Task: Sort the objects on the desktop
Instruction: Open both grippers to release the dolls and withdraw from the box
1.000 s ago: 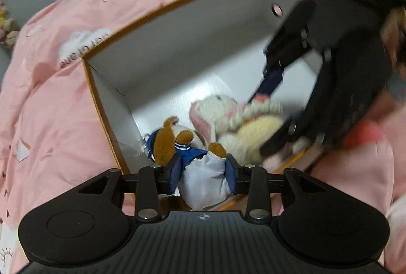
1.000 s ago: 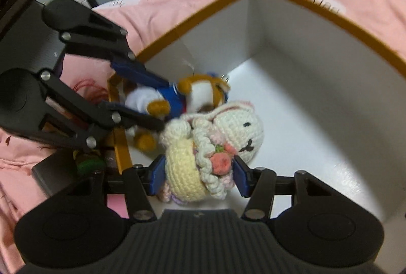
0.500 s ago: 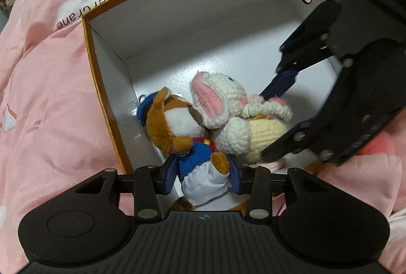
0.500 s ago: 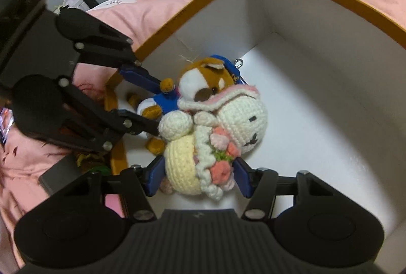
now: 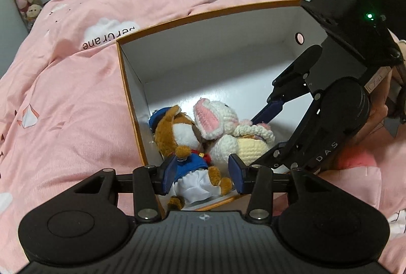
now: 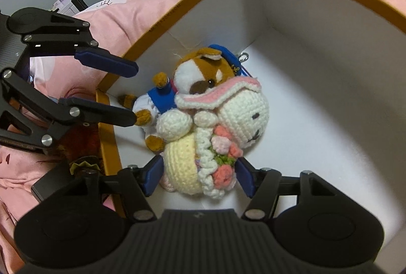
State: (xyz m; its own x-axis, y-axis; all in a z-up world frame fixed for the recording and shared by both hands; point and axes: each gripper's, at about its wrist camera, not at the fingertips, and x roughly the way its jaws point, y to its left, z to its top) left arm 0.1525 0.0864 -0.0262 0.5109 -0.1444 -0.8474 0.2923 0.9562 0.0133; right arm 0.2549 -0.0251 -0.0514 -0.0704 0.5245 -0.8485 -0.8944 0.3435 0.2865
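Both toys lie touching on the floor of the white orange-rimmed cardboard box [image 5: 253, 50]. Left gripper [image 5: 203, 172] and right gripper [image 6: 198, 177] stand spread, loosely straddling the brown sailor-suited plush dog [image 5: 182, 144] and cream crocheted rabbit [image 6: 228, 121]. Risk: a retreating pad snagging yarn and lifting a toy out.

Left wrist view close above the box [image 5: 208, 12] near corner, facing along its length, right wrist view close over the neighbouring side, looking down, both sharing the two toys [image 5: 213, 132] [image 6: 203, 111], each showing the other gripper
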